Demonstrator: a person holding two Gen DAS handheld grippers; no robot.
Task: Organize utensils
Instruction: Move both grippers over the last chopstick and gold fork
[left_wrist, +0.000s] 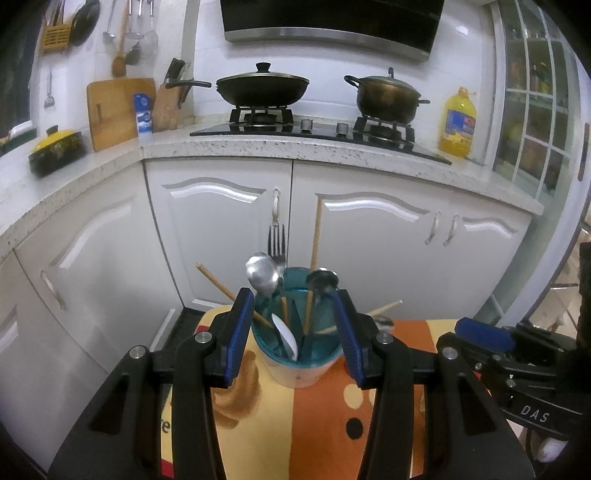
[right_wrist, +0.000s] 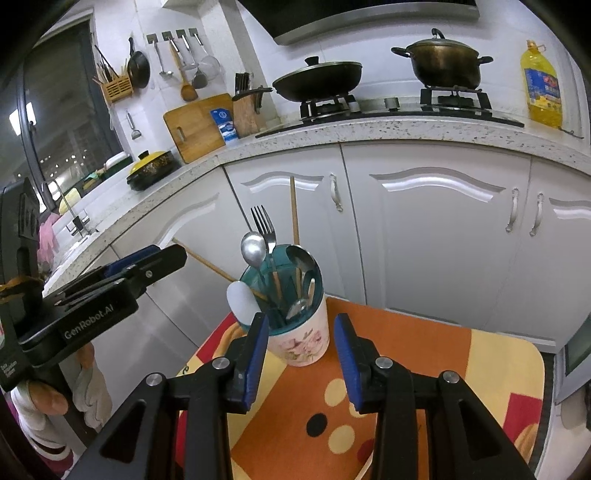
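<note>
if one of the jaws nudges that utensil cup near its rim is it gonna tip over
Probably fairly tippy: the utensil cup is tall for its base, and the fork and chopstick stick well above the rim, which likely raises its weight. It stands on a printed mat, which may grip the base, so a high push would tip rather than slide it.

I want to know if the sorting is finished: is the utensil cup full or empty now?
Holding utensils: the cup stands upright with a fork, spoons and chopsticks inside. Both grippers are open.
</note>
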